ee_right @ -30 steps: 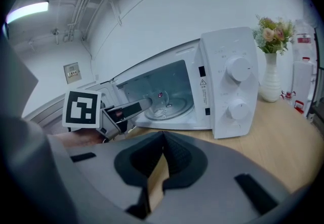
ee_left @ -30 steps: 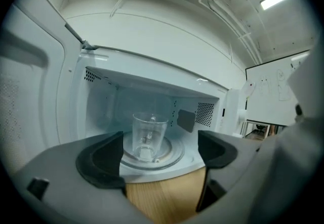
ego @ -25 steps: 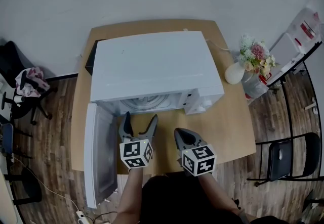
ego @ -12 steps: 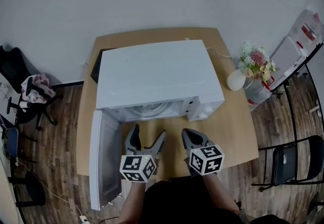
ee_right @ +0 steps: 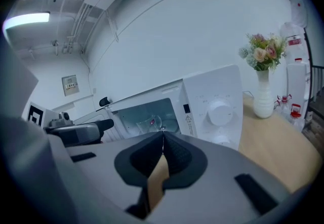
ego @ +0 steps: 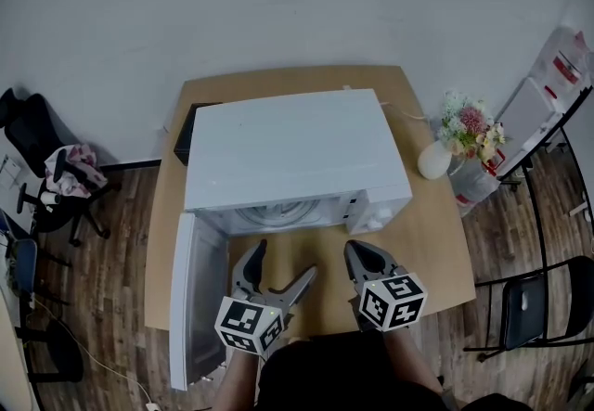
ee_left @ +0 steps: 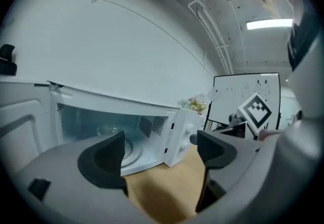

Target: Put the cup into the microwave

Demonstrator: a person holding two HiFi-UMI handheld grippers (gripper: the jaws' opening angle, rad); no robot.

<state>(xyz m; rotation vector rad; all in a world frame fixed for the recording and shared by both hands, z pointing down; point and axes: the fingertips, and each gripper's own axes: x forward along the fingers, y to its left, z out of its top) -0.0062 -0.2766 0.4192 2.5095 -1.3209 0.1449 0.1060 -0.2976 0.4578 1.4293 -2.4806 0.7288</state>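
A clear glass cup [ee_right: 147,123] stands inside the open white microwave [ego: 292,154], on its turntable; the left gripper view shows it as a faint cup [ee_left: 107,131]. In the head view the cup cannot be made out in the cavity. My left gripper [ego: 281,264] is open and empty, held over the wooden table [ego: 427,233] just in front of the cavity. My right gripper [ego: 358,253] is shut with nothing between its jaws, level with the control panel [ee_right: 215,109]. Neither gripper touches the microwave.
The microwave door [ego: 197,298] hangs open to the left, past the table's front edge. A white vase with flowers [ego: 433,157] stands at the table's right edge. A black box [ego: 183,133] lies behind the microwave. Chairs [ego: 534,298] stand on the floor at both sides.
Both grippers have drawn back a little from the microwave's mouth toward the person, and the head view has shifted with them. The left stays open, the right shut.
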